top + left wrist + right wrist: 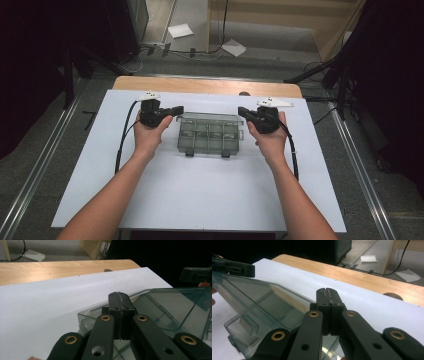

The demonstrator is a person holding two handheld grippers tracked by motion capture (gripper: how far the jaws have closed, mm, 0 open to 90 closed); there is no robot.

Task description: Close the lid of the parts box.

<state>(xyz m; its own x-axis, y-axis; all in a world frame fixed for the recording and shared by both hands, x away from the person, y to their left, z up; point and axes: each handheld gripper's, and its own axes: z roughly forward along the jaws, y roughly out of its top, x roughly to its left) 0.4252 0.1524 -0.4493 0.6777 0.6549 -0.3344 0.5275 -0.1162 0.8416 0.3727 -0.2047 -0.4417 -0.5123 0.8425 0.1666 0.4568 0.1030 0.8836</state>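
Closed, empty left gripper (176,110) and right gripper (243,112) flank a clear plastic box (210,136) on the desk (200,195); its contents blur behind tinted plastic, no label legible.

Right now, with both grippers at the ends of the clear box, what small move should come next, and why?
Probably push the lid a little further back. Both grippers are shut, the left gripper at the left back corner and the right gripper at the right back corner of the clear box. In the gripper views the lid stands tilted up, so pushing evenly from both ends should open it fully.
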